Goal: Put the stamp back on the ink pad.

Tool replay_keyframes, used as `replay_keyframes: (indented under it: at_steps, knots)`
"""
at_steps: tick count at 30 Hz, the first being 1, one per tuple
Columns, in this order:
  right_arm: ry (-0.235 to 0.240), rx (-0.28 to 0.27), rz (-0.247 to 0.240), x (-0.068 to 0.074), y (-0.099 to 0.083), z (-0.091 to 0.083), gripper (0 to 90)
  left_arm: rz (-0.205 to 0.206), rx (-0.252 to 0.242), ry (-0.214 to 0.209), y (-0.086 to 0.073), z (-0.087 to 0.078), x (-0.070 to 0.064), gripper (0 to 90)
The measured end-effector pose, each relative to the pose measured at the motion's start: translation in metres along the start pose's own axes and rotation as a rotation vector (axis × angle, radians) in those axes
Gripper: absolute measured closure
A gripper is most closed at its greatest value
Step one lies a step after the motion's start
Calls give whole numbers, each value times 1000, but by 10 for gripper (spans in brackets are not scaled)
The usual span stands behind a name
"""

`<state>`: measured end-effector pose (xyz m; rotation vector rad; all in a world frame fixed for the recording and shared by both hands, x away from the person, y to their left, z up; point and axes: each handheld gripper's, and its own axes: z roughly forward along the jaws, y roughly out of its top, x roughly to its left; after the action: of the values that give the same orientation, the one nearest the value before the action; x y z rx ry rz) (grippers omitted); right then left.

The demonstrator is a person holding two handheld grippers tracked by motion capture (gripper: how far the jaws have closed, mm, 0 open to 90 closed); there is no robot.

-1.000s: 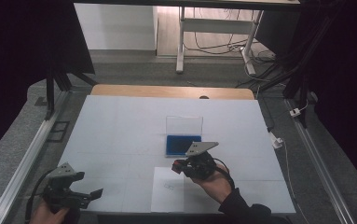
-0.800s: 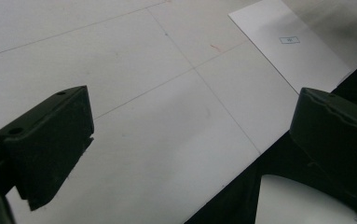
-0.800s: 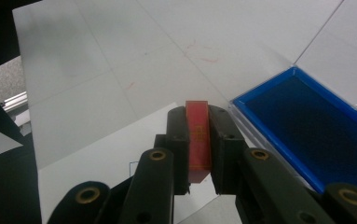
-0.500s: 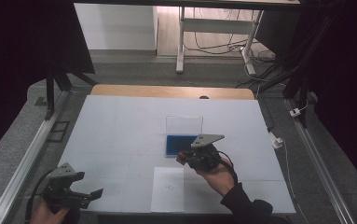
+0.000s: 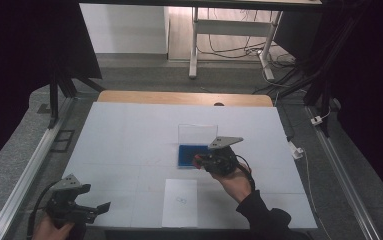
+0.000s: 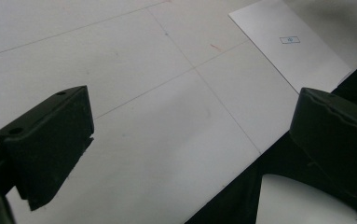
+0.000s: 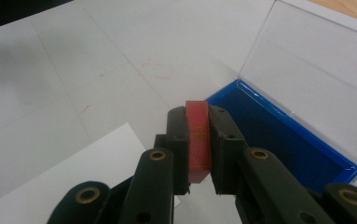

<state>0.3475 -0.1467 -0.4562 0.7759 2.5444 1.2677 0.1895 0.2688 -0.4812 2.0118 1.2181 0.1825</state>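
Now the white table [image 5: 129,140] is seen with most of its surface bare, wide free room lying to the left and toward the far edge. Near the near edge a sheet of paper [image 5: 180,202] lies flat, a small printed mark at its middle. Beyond it, about mid-table, a blue box [image 5: 186,155] stands with its clear lid [image 5: 197,134] raised upright at the far side.

Over the last second the right gripper [image 5: 199,161] has been carried away from the paper's far edge toward the box, and it is now held just at the box's near right corner. This is judged to mean that the thing held is being brought to the box, perhaps to be set inside. A small red block [image 7: 198,135], possibly a stamp, is clamped between the jaws, which are closed flat on its two faces. The raised lid blocks any approach from behind, so entry from the near side or from above is left open.

The left gripper [image 5: 96,210] has stayed at the near left corner, its jaws spread wide with nothing between them.
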Motion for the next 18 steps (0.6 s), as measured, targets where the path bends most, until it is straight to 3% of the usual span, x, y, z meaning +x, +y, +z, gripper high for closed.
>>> replay_keyframes:
  at_steps: [18]
  knots:
    - [-76,35,-28,-18,8,17,793,-1,2,3,0,0,0,0]
